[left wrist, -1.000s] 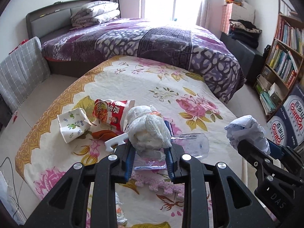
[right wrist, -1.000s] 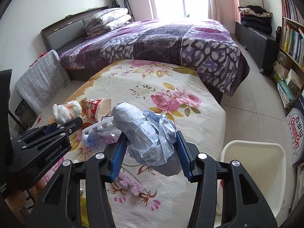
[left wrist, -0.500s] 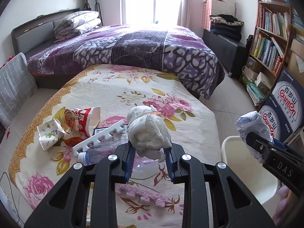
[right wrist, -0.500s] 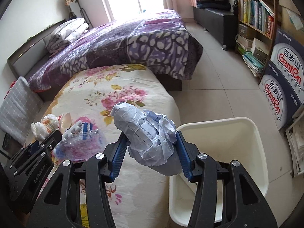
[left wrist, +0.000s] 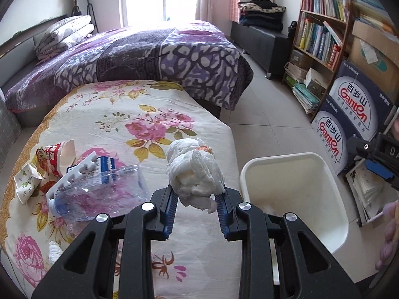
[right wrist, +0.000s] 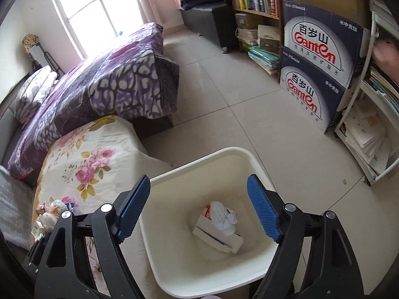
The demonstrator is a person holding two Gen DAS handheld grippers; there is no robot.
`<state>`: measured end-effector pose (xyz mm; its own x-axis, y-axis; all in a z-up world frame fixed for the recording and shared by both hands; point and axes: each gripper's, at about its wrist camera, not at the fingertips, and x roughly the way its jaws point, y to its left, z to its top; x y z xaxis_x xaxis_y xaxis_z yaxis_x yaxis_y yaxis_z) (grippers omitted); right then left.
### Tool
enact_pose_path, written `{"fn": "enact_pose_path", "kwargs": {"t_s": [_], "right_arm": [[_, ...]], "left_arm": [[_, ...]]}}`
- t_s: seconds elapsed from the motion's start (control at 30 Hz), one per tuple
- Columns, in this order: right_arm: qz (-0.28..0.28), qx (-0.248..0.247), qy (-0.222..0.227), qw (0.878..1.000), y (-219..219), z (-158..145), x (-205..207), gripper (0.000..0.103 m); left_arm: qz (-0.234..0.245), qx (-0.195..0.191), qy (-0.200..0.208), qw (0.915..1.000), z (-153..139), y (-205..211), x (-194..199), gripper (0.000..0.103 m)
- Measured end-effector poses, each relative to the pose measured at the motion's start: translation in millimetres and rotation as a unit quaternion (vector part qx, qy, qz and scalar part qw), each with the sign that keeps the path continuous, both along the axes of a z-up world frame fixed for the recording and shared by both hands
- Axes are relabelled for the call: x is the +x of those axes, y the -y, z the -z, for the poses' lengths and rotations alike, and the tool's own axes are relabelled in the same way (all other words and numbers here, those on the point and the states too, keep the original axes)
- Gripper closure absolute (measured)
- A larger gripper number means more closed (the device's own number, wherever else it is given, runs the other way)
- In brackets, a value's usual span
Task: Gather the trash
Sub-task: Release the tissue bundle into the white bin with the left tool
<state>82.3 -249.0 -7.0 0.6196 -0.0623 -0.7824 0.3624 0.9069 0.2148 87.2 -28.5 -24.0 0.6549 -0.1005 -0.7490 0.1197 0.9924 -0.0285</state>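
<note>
Left wrist: tissue wad (left wrist: 194,174) between jaws

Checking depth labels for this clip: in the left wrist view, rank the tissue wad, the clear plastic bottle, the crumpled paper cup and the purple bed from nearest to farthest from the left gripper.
1. Tissue wad, clamped in the left gripper.
2. Clear plastic bottle, just left on the floral cloth.
3. Crumpled paper cup, far left edge.
4. Purple bed, beyond, by the window.

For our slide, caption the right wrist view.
Right gripper, jaws opening and empty, above the white bin holding crumpled paper and a small box.
</note>
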Motion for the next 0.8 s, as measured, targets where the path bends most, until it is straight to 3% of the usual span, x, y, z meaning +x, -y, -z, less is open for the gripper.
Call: {"fn": "enact_pose_path", "kwargs": {"t_s": [0.23,0.57,0.6,0.63,0.67,0.7,0.8], "right_arm": [[0.047,0.019,-0.001,0.999,40,0,-10,0.019],[0.087,0.047,0.003,0.995,75,-2,-21,0.017],[0.089,0.049,0.003,0.995,77,-2,-22,0.017],[0.091,0.05,0.003,0.995,79,-2,-23,0.017],[0.092,0.051,0.003,0.994,81,-2,-24,0.017],[0.093,0.052,0.003,0.994,82,-2,-24,0.017],[0.093,0.053,0.004,0.994,83,-2,-25,0.016]], "left_arm": [[0.057,0.0,-0.018,0.9982,11,42,-3,0.074],[0.137,-0.024,-0.053,0.9888,25,92,-8,0.072],[0.144,-0.026,-0.053,0.9878,25,95,-9,0.064],[0.151,-0.03,-0.052,0.9867,25,98,-10,0.046],[0.153,-0.036,-0.049,0.9864,24,99,-12,0.039],[0.154,-0.041,-0.046,0.9861,23,100,-13,0.034],[0.156,-0.038,-0.046,0.9859,22,102,-14,0.034]]}}
